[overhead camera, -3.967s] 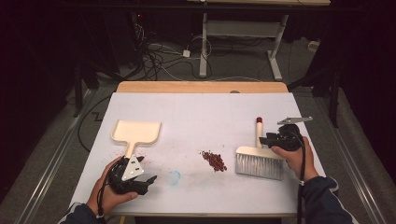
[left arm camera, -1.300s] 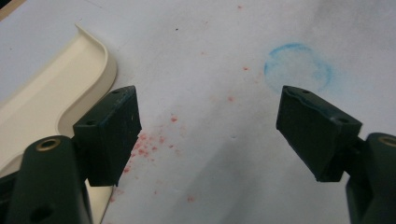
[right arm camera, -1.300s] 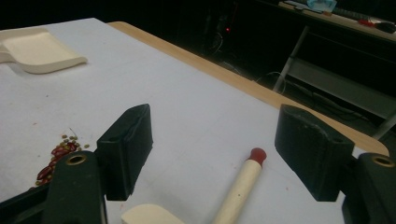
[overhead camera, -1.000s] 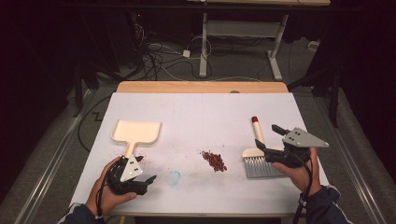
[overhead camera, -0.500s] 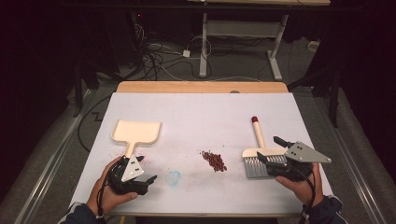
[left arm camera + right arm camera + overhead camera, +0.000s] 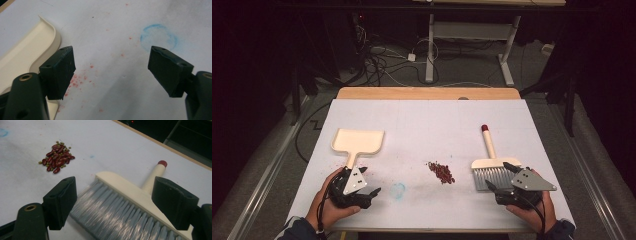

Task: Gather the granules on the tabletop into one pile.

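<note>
Cream brush released on the right, its handle pointing away from the nearer gripper

Cream-backed brush [image 6: 490, 167] lies flat on the white table [image 6: 427, 125], at the person's right. Its long axis runs from the grey bristles at the near end up to the red-capped handle tip at the far end, leaning slightly left in the high view. The right gripper [image 6: 503, 176] sits at the bristle end, just beside and partly over it. Its jaws have just been opening and now stand wide apart; in the right gripper view the bristles [image 6: 117, 212] and cream back lie between and just beyond the pads, with no pad pressing on them. Brush is judged free, not held.

Red beans [image 6: 441, 172] form a small pile on the bare table to the left of the brush head, near it but apart. The cream dustpan [image 6: 358, 141] lies well apart on the left, its handle pointing toward the person. The left gripper [image 6: 371, 182] rests at that handle's near end, jaws spread, nothing between them but table and faint red specks; in the left gripper view the dustpan [image 6: 27, 52] lies just beside one jaw.

Judgement: the right hand is plainly nearer the brush. Any regrasp turns on the handle, which lies beyond the bristles, away from the fingers
</note>
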`<state>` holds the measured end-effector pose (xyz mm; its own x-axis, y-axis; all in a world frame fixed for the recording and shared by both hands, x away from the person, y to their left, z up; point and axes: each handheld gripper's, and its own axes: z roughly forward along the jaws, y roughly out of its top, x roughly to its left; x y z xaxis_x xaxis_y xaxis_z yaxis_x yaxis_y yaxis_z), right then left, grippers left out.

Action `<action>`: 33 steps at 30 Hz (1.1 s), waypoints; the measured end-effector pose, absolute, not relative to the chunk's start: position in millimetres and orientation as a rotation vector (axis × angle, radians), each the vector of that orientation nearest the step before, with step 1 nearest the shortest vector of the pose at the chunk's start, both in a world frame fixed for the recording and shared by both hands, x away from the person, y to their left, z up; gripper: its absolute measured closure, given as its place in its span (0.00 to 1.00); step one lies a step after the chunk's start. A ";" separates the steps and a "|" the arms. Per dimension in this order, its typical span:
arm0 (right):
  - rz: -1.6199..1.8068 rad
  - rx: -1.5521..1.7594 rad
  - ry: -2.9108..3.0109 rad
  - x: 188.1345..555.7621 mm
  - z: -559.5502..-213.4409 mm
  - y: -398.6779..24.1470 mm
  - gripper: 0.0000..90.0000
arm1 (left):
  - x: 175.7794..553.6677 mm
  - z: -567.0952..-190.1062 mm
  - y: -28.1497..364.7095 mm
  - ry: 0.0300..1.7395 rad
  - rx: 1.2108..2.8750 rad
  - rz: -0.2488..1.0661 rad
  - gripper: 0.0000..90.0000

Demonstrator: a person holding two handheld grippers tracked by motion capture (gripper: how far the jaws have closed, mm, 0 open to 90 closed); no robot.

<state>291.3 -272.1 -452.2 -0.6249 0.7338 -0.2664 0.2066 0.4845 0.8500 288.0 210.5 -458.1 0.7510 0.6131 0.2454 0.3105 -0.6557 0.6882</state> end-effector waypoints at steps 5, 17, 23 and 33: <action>1.087 0.756 2.101 289.5 -450.8 -268.9 0.23 | 286.3 -457.3 209.0 0.672 2.306 0.627 0.23; 1.083 0.759 2.083 288.0 -448.3 -268.7 0.23 | 287.6 -458.0 208.1 0.667 2.308 0.616 0.23; 1.079 0.755 2.088 288.3 -448.4 -268.7 0.23 | 287.3 -457.9 208.2 0.669 2.308 0.617 0.23; 1.077 0.746 2.086 287.8 -447.8 -268.0 0.23 | 287.5 -458.0 208.7 0.667 2.311 0.616 0.23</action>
